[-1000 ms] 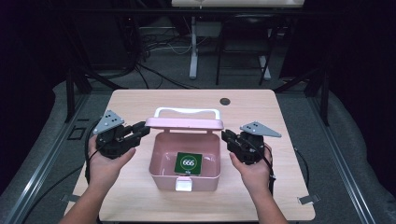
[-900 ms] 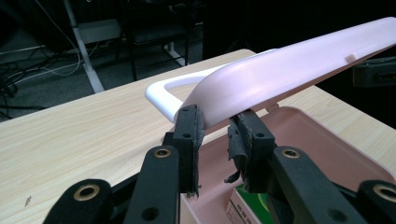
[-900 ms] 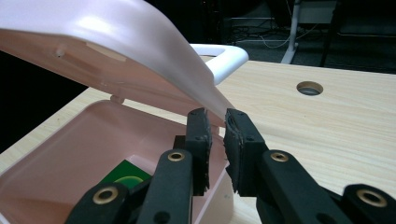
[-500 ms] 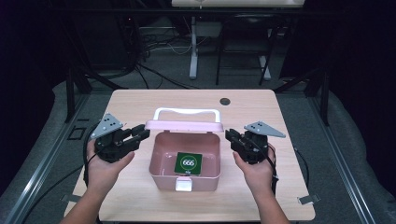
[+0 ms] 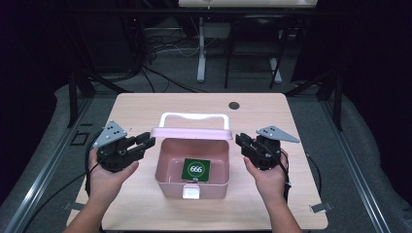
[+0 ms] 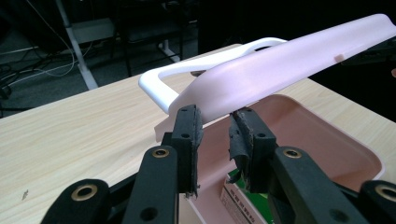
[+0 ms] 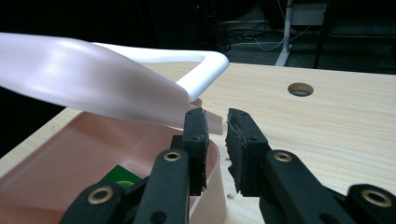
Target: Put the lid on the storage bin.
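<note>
A pink box (image 5: 167,182) stands mid-table with its lid (image 5: 190,133) swung up at the back and a white handle (image 5: 194,116) on top. Inside lies a green pack marked 666 (image 5: 196,170). My left gripper (image 5: 145,140) hovers just off the box's left rim, open by a narrow gap, nothing held. In the left gripper view its jaws (image 6: 215,119) point at the lid's (image 6: 280,65) near corner. My right gripper (image 5: 241,141) sits off the right rim, also open and holding nothing. In the right gripper view (image 7: 215,117) the lid (image 7: 88,79) and handle (image 7: 205,74) rise just beyond its tips.
The light wooden table (image 5: 145,109) has a round cable hole (image 5: 234,105) at the back right. A white latch (image 5: 190,192) sits on the box's front wall. Dark floor, cables and stand legs lie beyond the far edge.
Both grippers have drifted slightly outward from the box. The left one has also sunk a little toward the person. The lid stays raised.
</note>
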Available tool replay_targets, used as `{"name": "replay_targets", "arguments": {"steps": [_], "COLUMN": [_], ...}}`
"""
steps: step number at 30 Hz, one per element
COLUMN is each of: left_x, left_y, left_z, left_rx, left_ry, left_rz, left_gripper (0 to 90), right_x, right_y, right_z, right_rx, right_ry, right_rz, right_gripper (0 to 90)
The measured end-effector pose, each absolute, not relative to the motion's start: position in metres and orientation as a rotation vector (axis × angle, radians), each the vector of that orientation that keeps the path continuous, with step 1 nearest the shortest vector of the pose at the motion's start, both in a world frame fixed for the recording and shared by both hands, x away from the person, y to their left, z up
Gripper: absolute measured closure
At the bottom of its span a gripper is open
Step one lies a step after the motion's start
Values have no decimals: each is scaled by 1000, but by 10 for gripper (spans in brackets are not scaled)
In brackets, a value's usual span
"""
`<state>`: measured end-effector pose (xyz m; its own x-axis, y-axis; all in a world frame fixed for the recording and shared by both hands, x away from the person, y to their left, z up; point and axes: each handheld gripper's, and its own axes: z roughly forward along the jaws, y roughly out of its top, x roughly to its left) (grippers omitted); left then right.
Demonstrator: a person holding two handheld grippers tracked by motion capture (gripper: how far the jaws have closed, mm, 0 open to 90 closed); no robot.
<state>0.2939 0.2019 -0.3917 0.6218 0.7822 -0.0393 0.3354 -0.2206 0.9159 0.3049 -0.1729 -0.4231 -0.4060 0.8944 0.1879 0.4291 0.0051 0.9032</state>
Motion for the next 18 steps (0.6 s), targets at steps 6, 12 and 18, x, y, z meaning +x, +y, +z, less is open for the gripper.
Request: {"name": "replay_targets", "arguments": {"steps": [6,12,18], "left_x": [292,290,288], "left_y": [203,204,203], "left_z": [-395,-398,-399], "left_rx": [1816,1818,1824], "left_ry": [903,904,903], "left_rz": [526,514,516], "left_gripper": [708,705,705], "right_x": [305,306,306], "right_y": [-174,-175,-176], "right_z": [-423,-423,-423], "right_rx": [1357,1364,1365], "right_ry": [1848,1842,1842], "right_rz": [1386,1386,1387], "right_gripper": [754,739,738]}}
